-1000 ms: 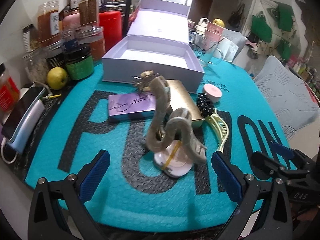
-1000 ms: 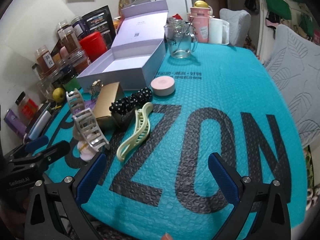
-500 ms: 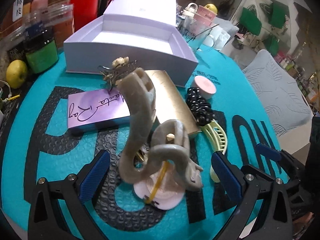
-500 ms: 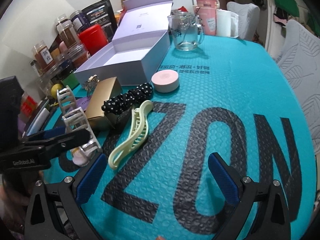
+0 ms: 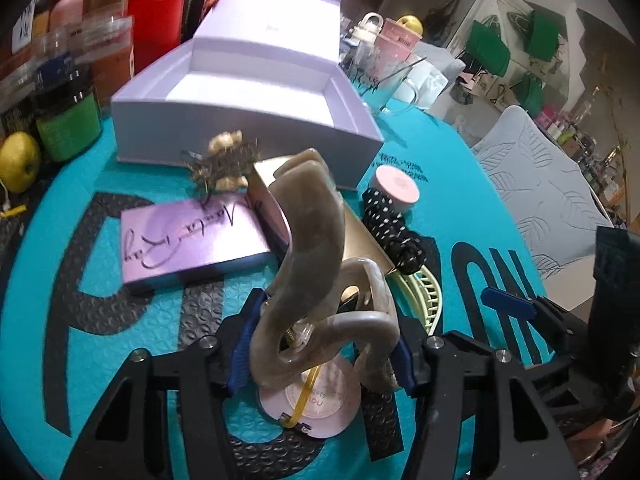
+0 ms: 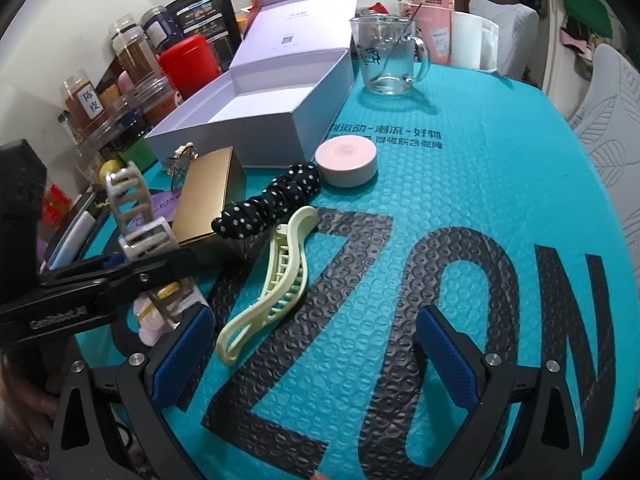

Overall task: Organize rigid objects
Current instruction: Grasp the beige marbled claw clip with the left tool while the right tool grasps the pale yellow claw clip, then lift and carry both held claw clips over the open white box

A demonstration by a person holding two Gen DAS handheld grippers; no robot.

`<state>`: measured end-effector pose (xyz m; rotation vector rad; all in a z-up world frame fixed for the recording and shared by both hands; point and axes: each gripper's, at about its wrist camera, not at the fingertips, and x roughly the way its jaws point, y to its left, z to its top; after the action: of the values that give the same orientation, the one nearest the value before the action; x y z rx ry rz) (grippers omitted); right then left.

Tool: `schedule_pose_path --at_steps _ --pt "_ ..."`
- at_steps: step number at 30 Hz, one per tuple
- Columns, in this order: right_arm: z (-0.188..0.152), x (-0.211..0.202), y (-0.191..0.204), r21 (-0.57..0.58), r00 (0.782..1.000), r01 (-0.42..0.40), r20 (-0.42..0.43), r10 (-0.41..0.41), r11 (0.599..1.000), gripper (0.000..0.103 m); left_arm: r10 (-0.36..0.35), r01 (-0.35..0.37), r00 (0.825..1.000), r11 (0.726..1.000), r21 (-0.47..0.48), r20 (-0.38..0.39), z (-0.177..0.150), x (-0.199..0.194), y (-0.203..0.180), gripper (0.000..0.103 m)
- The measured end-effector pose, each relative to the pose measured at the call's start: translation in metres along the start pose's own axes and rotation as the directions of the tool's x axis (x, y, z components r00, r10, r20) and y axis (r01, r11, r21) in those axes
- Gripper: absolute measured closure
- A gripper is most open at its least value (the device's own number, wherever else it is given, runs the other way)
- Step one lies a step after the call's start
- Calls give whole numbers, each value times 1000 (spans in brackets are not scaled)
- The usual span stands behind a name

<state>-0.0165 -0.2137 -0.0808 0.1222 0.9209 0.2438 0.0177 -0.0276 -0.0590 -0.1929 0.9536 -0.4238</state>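
My left gripper [image 5: 320, 348] is shut on the base of a large beige hair claw [image 5: 316, 264], which stands over a round pink compact [image 5: 312, 400]. The claw also shows at the left of the right wrist view [image 6: 136, 216]. My right gripper [image 6: 316, 356] is open and empty above the mat, just right of a pale green hair claw [image 6: 276, 276]. An open lilac box [image 5: 256, 92] stands behind, empty. In front of it lie a gold box [image 6: 208, 196], a purple box [image 5: 188, 236], a black dotted scrunchie [image 6: 276, 200], a pink round case [image 6: 346, 158] and a gold hair ornament [image 5: 224, 160].
A teal bubble mat [image 6: 460, 200] covers the table. Jars, a red canister [image 5: 156, 16] and a yellow apple [image 5: 18, 160] line the left edge. A glass mug [image 6: 386, 56] and pink cups [image 6: 430, 12] stand at the back. Padded chairs [image 5: 540, 196] are to the right.
My left gripper moved forward around the beige hair claw and closed on it. The right gripper moved slightly toward the green claw and stayed open.
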Motion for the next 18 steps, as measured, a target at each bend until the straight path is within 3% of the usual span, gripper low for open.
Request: schedule_pose_path --at_steps 5,8,10,12,18 --pt "5 5 4 -17 1000 -13 7 13 1000 1 10 -9 999 1000 -14 37 2 -20 2 47" --pt "7 10 8 -30 1000 -19 2 19 999 12 50 -49 997 999 -10 64 2 -29 3 47" --pt "9 16 11 -36 999 -26 -21 26 999 25 53 -51 996 998 -24 78 2 -37 6 47" --pt "11 20 16 -57 1000 -12 -22 11 998 30 63 -60 994 998 -33 88 1 -40 10 47" --pt "12 23 25 -99 996 82 -16 -84 992 75 94 -90 991 995 -48 94 0 -41 13 47"
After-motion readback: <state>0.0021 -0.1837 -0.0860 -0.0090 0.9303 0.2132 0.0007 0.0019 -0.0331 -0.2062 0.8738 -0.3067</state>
